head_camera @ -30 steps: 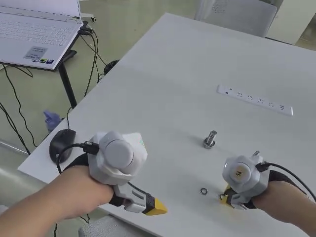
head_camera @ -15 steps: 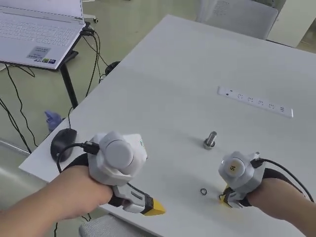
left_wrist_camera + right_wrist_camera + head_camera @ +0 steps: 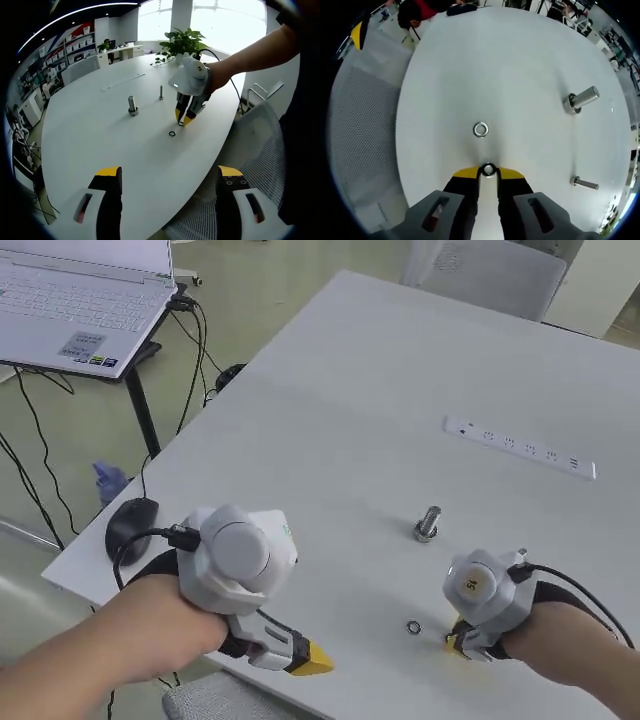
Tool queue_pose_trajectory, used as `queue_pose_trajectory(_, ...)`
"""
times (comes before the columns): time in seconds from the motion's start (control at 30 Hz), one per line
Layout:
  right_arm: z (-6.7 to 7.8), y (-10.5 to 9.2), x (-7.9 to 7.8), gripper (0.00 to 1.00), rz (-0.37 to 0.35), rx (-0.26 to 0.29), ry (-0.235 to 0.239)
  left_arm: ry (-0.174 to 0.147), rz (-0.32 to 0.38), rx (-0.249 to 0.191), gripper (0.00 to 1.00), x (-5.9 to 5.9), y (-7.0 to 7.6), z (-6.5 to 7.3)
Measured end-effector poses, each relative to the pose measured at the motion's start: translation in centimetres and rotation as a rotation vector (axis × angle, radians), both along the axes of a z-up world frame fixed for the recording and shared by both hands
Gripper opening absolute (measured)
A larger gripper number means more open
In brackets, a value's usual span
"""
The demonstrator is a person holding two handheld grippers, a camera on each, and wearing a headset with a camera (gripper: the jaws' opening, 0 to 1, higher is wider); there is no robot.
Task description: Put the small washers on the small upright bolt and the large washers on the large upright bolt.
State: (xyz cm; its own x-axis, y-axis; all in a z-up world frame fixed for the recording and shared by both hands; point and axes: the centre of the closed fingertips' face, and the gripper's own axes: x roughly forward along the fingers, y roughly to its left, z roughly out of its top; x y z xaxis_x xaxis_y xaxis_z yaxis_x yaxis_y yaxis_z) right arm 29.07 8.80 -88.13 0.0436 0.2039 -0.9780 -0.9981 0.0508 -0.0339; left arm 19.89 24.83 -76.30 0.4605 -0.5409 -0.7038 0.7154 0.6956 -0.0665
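A big white table [image 3: 350, 390] takes up most of the head view. An open white laptop [image 3: 75, 300] sits on a stand in the upper left corner. A long white power strip [image 3: 520, 447] lies on the table at the right. The left gripper [image 3: 305, 658] is at the bottom middle. In its own view its jaws stand wide apart with nothing between them. The right gripper [image 3: 489, 172] is at the lower right of the head view, pointing down at the table. Its jaws pinch a tiny silver washer ring [image 3: 489, 169]. A black mouse [image 3: 130, 525] rests near the table's left edge. A thick silver bolt [image 3: 428, 524] stands upright, right of the middle. A thin silver bolt [image 3: 585, 183] is at the lower right of the right gripper view. A second silver washer ring [image 3: 413, 627] lies flat just beside the right gripper's tips.
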Motion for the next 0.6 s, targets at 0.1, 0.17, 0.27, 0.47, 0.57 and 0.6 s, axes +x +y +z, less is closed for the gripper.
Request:
queue_pose_trajectory(0.1, 0.0, 0.0, -0.2, 0.13, 0.015, -0.004, -0.012, 0.001, 0.000, -0.001, 0.76, -0.1, -0.1, -0.1)
queue_pose_trajectory(0.17, 0.0, 0.0, 0.0, 0.13, -0.019, 0.019, -0.005, -0.001, 0.001, -0.006, 0.76, -0.1, -0.2, 0.0)
queue_pose_trajectory(0.27, 0.1, -0.1, 0.1, 0.12, -0.037, 0.038, 0.005, -0.004, 0.002, -0.007, 0.76, 0.0, -0.2, 0.0)
queue_pose_trajectory(0.47, 0.4, -0.9, 0.2, 0.12, -0.062, 0.034, 0.032, -0.009, 0.006, -0.011, 0.76, 0.2, -0.1, 0.2)
queue_pose_trajectory(0.57, 1.0, -1.6, 0.4, 0.12, -0.085, 0.038, 0.058, -0.011, 0.007, -0.013, 0.77, 0.3, -0.1, 0.1)
queue_pose_trajectory(0.6, 1.2, -1.9, 0.6, 0.12, -0.089, 0.037, 0.055, -0.011, 0.008, -0.015, 0.77, 0.4, -0.1, 0.1)
